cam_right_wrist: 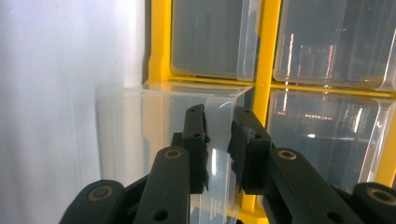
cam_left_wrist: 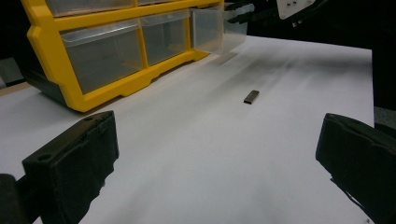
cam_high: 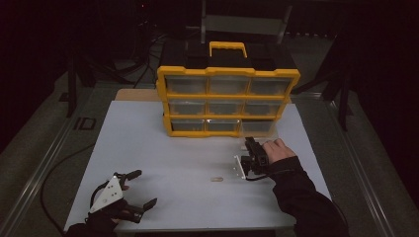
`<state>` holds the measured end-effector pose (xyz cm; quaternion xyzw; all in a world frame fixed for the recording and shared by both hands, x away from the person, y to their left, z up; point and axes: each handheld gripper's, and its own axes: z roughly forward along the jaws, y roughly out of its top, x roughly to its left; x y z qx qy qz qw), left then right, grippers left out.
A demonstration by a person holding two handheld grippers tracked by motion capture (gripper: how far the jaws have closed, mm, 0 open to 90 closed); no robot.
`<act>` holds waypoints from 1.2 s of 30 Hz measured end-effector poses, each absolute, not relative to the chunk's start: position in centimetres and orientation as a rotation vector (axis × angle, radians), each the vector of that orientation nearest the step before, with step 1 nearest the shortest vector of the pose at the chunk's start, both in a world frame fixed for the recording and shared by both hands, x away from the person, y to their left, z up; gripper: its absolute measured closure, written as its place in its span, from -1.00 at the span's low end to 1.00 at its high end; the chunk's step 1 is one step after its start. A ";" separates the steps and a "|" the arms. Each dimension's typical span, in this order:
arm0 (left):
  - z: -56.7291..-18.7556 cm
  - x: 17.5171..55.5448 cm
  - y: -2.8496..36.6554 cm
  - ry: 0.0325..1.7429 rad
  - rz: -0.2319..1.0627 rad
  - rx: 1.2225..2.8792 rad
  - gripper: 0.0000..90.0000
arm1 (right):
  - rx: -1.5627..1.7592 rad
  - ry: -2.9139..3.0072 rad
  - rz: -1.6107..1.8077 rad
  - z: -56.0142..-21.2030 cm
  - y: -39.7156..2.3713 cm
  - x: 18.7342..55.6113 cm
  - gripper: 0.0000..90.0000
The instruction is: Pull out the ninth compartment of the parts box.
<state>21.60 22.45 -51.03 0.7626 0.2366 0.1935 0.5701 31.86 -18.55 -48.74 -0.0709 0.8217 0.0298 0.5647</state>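
Between the right gripper's fingers stands the clear handle of the bottom-right drawer, and they are clamped on it. This drawer is partly out of the yellow organizer; its sliding axis runs toward the hand. Well apart, the left gripper's fingers stay wide apart over the counter, near a small metal piece.

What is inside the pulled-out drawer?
The clear drawer that the right gripper grips by its front looks empty through its walls; its back end, inside the yellow cabinet, is hidden.
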 end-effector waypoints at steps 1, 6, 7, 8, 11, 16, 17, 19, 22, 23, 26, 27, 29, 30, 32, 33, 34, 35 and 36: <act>-51.0 21.6 22.4 0.556 0.454 1.790 -1.00 | -0.172 1.932 0.073 -48.7 -18.5 31.8 0.70; -51.0 21.6 22.5 0.556 0.454 1.789 -1.00 | -0.180 1.922 0.064 -48.8 -18.5 31.7 0.71; -51.0 21.6 22.5 0.555 0.455 1.791 -1.00 | -0.170 1.922 0.070 -48.9 -18.5 31.7 0.70; -51.1 21.6 22.4 0.555 0.455 1.791 -1.00 | -0.170 1.921 0.070 -48.9 -18.5 31.7 0.71; -51.0 21.6 22.4 0.555 0.454 1.789 -1.00 | -0.163 1.923 0.078 -48.9 -18.4 31.7 0.70; -51.1 21.6 22.4 0.553 0.451 1.788 -1.00 | -0.162 1.918 0.070 -49.0 -18.3 31.7 0.70; -51.1 21.6 22.4 0.553 0.450 1.789 -1.00 | -0.163 1.916 0.064 -49.0 -18.3 31.7 0.71; -51.1 21.6 22.4 0.552 0.450 1.789 -1.00 | -0.162 1.919 0.060 -49.0 -18.2 31.6 0.70; -51.1 21.6 22.4 0.552 0.450 1.790 -1.00 | -0.159 1.918 0.073 -49.0 -18.4 31.7 0.70; -51.1 21.6 22.4 0.552 0.451 1.790 -1.00 | -0.162 1.921 0.077 -48.9 -18.5 31.7 0.70; -51.1 21.6 22.4 0.552 0.450 1.791 -1.00 | -0.149 1.924 0.094 -49.0 -18.7 31.7 0.70; -51.1 21.6 22.4 0.552 0.449 1.791 -1.00 | -0.149 1.924 0.094 -48.9 -18.7 31.7 0.70; -51.1 21.6 22.4 0.551 0.447 1.789 -1.00 | -0.151 1.927 0.093 -48.9 -18.7 31.7 0.70; -51.1 21.6 22.4 0.551 0.447 1.790 -1.00 | -0.154 1.929 0.098 -48.9 -18.7 31.8 0.70; -51.1 21.6 22.4 0.551 0.447 1.790 -1.00 | -0.158 1.924 0.093 -48.9 -18.8 31.8 0.70; -51.1 21.6 22.4 0.551 0.447 1.790 -1.00 | -0.157 1.922 0.092 -48.9 -18.9 31.9 0.70; -51.1 21.6 22.4 0.551 0.447 1.790 -1.00 | -0.155 1.919 0.099 -49.0 -18.9 32.0 0.70; -51.1 21.6 22.4 0.551 0.447 1.790 -1.00 | -0.156 1.924 0.097 -48.9 -18.9 32.0 0.70; -51.1 21.6 22.4 0.552 0.446 1.790 -1.00 | -0.157 1.921 0.091 -49.0 -18.8 31.9 0.70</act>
